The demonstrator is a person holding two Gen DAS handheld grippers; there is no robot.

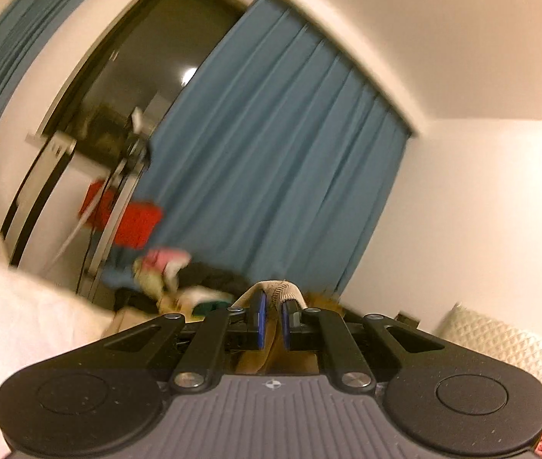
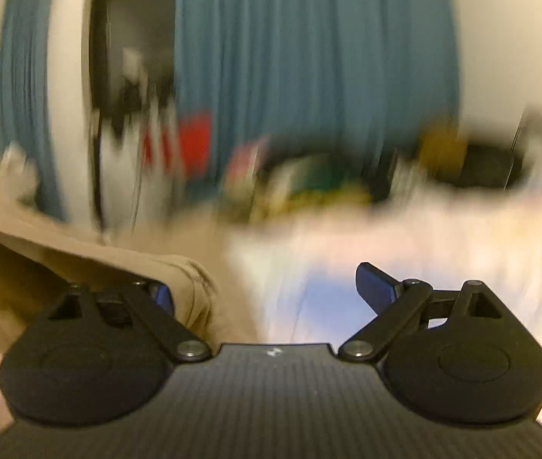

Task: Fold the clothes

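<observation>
Pinching beige garment (image 1: 276, 291) in left gripper (image 1: 274, 319), raised, aimed at blue curtain (image 1: 271, 160). Right gripper (image 2: 265, 290) spread wide; garment draped beside its left finger, above bed (image 2: 405, 237).

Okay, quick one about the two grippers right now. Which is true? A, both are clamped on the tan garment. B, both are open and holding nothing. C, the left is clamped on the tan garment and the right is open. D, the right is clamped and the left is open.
C: the left gripper has its blue pads pinched on the tan garment, while the right gripper has its jaws spread wide with the cloth merely beside one finger.
</observation>
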